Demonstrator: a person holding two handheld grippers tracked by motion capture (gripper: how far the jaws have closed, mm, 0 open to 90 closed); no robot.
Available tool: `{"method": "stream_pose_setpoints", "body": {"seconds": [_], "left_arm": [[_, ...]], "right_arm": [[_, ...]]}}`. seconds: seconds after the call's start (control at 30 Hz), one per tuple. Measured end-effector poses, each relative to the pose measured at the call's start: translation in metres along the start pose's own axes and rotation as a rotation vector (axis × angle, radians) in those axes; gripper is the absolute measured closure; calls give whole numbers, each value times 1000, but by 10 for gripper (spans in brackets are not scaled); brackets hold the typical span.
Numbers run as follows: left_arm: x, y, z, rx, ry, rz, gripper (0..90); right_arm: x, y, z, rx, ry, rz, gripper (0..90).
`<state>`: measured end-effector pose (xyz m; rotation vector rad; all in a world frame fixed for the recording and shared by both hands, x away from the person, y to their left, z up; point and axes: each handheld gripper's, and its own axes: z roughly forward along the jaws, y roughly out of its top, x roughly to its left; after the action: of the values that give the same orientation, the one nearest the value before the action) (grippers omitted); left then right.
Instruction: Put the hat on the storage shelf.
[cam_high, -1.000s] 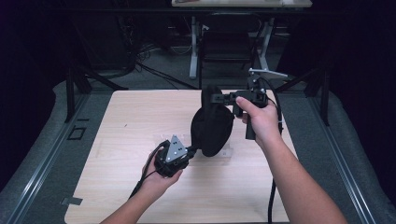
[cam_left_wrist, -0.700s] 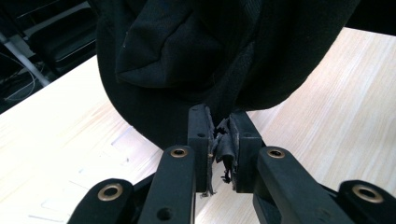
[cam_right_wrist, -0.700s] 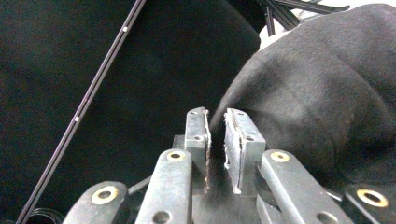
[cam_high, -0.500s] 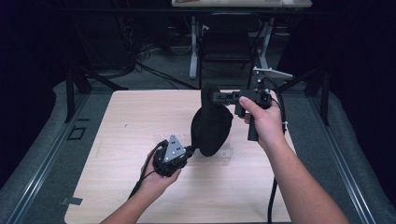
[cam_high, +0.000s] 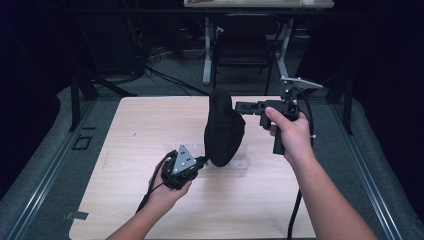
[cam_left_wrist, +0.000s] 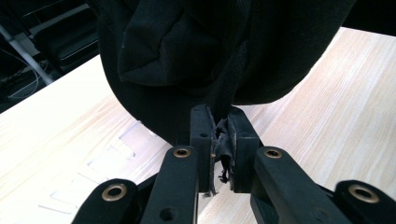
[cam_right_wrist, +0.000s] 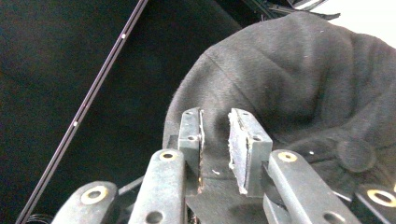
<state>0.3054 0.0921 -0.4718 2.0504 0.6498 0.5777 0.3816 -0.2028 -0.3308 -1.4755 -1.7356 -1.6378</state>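
Note:
A black cloth cap (cam_high: 224, 132) hangs stretched above the wooden table (cam_high: 145, 120) between my two grippers. My left gripper (cam_high: 202, 161) holds its lower edge; in the left gripper view the jaws (cam_left_wrist: 219, 140) are shut on a fold of the cap (cam_left_wrist: 210, 46), frayed fabric showing between them. My right gripper (cam_high: 239, 107) is higher, at the cap's top end. In the right gripper view its jaws (cam_right_wrist: 215, 140) clamp a flat black edge of the cap (cam_right_wrist: 303, 79), whose crown and top button lie beyond.
Dark floor with a metal rail (cam_high: 40, 175) runs along the table's left side. A chair (cam_high: 245, 50) and desk legs stand behind the far edge. A cable (cam_high: 295, 210) trails from the right gripper under the forearm.
My right gripper has risen and drawn to the right, pulling the cap up taller and narrower. The left gripper has kept its hold and barely moved.

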Motion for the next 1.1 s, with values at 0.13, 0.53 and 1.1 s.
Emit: {"method": "stream_pose_setpoints", "body": {"seconds": [0.13,0.53,1.1], "left_arm": [[1,-1,-1,1,3,3,844],[5,-10,-5,9,26,6,855],[15,-36,-5,45,38,-48,850]], "right_arm": [[-1,0,-3,0,-12,-8,731],[-3,-6,-10,3,-68,-42,730],[-9,-11,-17,-2,-106,-49,725]]}}
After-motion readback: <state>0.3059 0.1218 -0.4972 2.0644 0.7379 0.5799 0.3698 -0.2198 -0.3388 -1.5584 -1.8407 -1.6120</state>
